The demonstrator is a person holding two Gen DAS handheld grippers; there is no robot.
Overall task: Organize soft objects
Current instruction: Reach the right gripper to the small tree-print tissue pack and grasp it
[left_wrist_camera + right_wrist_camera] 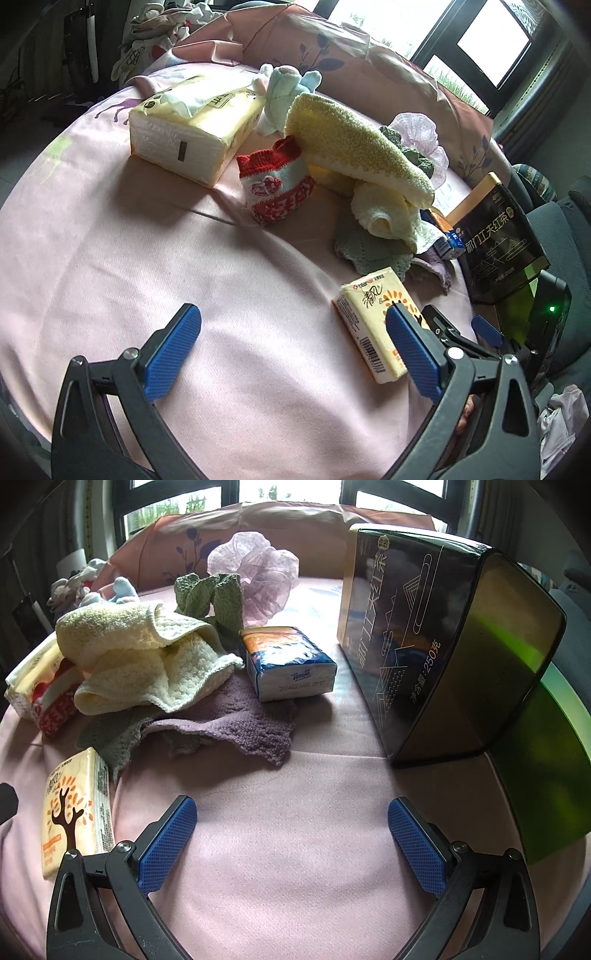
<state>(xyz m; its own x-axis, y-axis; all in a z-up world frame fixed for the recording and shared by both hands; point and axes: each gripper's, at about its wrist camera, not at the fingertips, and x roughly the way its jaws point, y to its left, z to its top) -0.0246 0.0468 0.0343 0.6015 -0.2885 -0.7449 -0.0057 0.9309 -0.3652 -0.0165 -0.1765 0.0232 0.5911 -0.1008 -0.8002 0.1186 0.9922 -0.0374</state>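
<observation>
Soft things lie on a pink bedsheet [110, 236]. A yellow towel [354, 155] is heaped over a grey-green cloth [369, 251] and a purple cloth [240, 727]; the towel also shows in the right wrist view [147, 664]. A red and white knitted pouch [277, 184] stands left of it. A small yellow tissue pack [369, 321] lies by my left gripper's right finger. My left gripper [291, 347] is open and empty. My right gripper [291, 842] is open and empty over bare sheet, with the yellow pack [74, 812] to its left.
A large tissue pack [195, 133] and a plush toy [284, 92] lie at the back. A blue tissue pack [288, 661], a lilac shower cap [255, 576] and a tall black tea box [424, 646] stand ahead of the right gripper. A pink pillow [332, 48] borders the far side.
</observation>
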